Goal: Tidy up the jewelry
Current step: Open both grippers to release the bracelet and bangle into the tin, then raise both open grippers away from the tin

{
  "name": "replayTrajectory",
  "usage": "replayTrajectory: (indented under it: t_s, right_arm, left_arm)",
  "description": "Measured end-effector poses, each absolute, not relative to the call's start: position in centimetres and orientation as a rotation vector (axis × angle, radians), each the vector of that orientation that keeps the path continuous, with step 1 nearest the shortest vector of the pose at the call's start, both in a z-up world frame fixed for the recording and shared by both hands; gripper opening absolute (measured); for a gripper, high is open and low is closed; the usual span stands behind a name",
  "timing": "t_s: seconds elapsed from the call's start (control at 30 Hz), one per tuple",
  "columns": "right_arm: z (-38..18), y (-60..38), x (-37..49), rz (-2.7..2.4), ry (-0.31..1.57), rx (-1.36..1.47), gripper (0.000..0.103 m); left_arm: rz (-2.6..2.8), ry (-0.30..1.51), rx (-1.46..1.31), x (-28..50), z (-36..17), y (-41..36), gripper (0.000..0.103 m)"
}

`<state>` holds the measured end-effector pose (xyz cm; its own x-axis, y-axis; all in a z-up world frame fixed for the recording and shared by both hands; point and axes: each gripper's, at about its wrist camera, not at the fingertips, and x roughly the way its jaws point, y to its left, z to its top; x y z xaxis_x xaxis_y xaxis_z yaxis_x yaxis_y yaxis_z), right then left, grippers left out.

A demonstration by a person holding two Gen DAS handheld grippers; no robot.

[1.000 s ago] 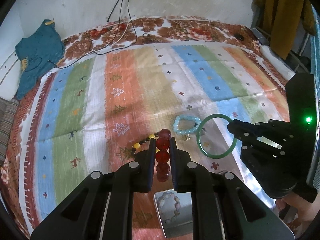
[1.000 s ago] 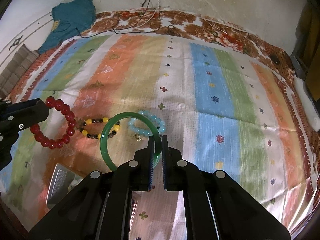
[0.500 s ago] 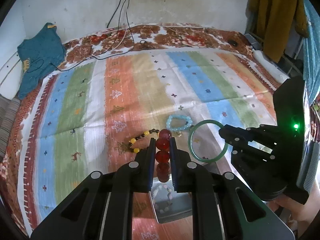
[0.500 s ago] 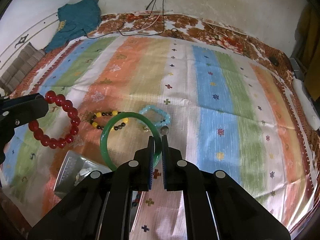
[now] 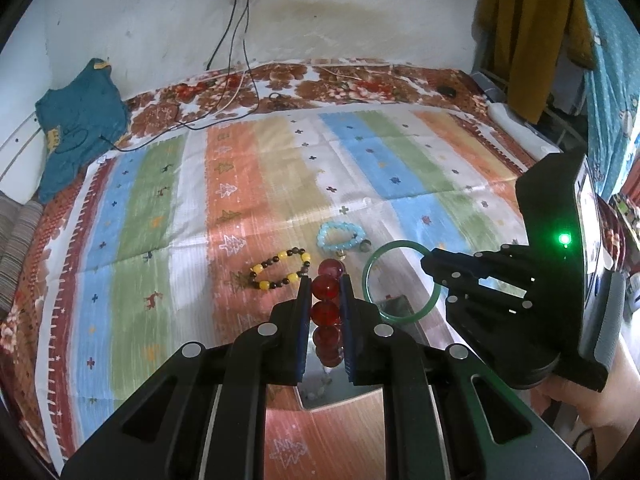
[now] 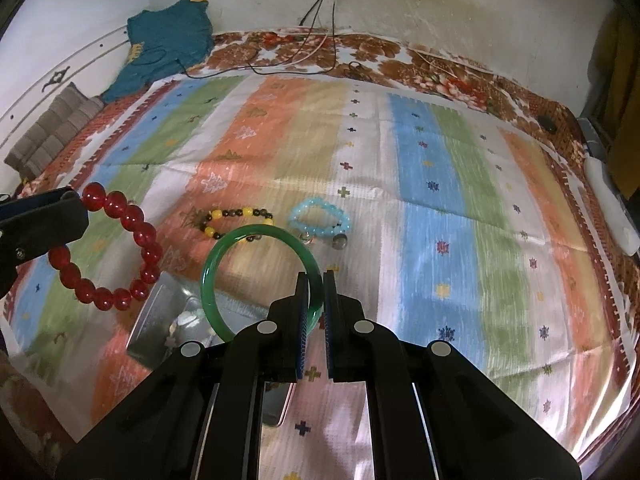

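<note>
I have the left gripper (image 5: 326, 292) clenched on the red bead bracelet (image 6: 116, 252) and the right gripper (image 6: 316, 284) on the green bangle (image 6: 224, 264); the metal box (image 6: 160, 320) sits below both, nearer the left.

Bed: striped cloth (image 6: 440, 208) before me.
Near middle: yellow-black bracelet (image 6: 236, 222), pale blue bracelet (image 6: 320, 220).
Near left: metal tin (image 6: 160, 320).
Far left: teal garment (image 6: 168, 40).

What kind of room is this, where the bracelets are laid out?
Most likely a bedroom in a home: the jewelry lies on a bed under a striped multicoloured bedspread, a teal garment is heaped by the white plaster wall, and a mustard-yellow garment hangs at the side.
</note>
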<state>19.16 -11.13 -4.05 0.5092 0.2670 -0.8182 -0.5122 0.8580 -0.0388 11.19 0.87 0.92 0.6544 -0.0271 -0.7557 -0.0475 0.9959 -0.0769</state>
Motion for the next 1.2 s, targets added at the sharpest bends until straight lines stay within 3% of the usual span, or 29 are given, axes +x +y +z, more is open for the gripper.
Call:
replayTrajectory:
  t_s: [0.43, 0.63, 0.87, 0.97, 1.2]
  right_arm:
    - [-4.2, -11.7, 16.6, 0.512, 0.941, -0.279, 0.008]
    - [-4.7, -12.1, 17.1, 0.477, 0.965, -0.272, 0.023]
    - [-4.7, -12.8, 17.6, 0.458, 0.978, -0.243, 0.028]
    - [-4.7, -12.8, 17.8, 0.454, 0.982, -0.237, 0.037]
    - [-4.9, -12.6, 18.4, 0.45, 0.989, -0.243, 0.045]
  left_arm:
    - [-0.01, 0.891, -0.093, 9.4, -0.2, 0.1, 0.015]
    - [0.057, 0.908, -0.069, 9.7, -0.8, 0.6, 0.022]
    - [0.072, 0.927, -0.081, 10.0, -1.0, 1.0, 0.029]
    - [0.082, 0.938, -0.085, 10.3, -1.3, 1.2, 0.033]
    - [0.121, 0.969, -0.109, 11.3, -2.2, 2.6, 0.045]
